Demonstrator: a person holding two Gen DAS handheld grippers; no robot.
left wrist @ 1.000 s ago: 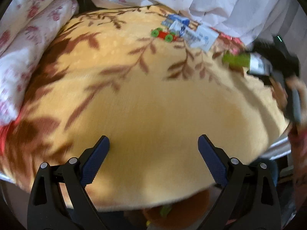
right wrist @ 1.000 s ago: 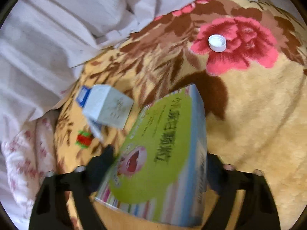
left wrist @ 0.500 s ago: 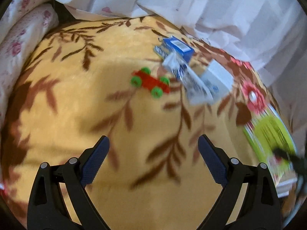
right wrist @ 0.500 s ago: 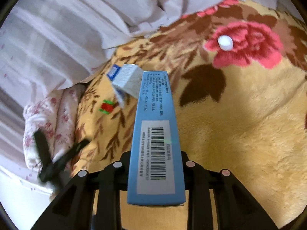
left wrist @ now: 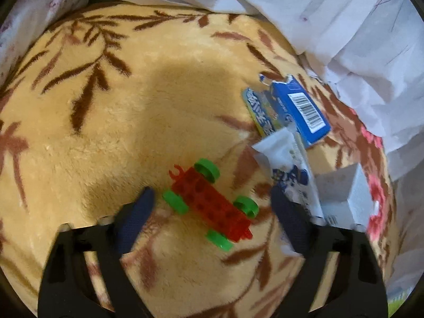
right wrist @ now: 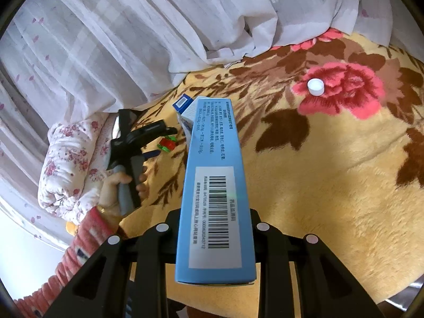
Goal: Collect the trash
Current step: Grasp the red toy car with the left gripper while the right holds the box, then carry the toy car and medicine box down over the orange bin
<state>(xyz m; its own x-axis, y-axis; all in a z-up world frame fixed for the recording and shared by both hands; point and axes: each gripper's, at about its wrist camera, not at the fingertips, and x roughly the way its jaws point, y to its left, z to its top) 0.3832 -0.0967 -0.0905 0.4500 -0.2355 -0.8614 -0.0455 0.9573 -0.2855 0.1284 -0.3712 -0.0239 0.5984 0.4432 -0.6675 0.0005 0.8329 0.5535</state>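
My left gripper point(left wrist: 212, 212) is open, its jaws on either side of a red toy car with green wheels point(left wrist: 210, 204) on the yellow floral blanket point(left wrist: 132, 132). To its right lie a white wrapper point(left wrist: 288, 164), a dark blue carton with a barcode point(left wrist: 299, 111), a flat blue-yellow packet point(left wrist: 259, 111) and a pale box point(left wrist: 344, 193). My right gripper point(right wrist: 214, 228) is shut on a long light-blue box with a barcode point(right wrist: 214, 193), held above the blanket. A white bottle cap point(right wrist: 316, 87) lies on a pink flower. The left gripper also shows in the right wrist view point(right wrist: 159, 143).
White bedding point(right wrist: 159, 26) is bunched along the far side of the blanket. A rolled floral quilt point(right wrist: 71, 159) lies at the left edge. The person's hand and red sleeve point(right wrist: 106, 212) hold the left tool.
My left gripper has moved forward and down to the toy car, which now sits between its jaws. My right gripper has lifted the blue box, turned edge-on, higher and back.
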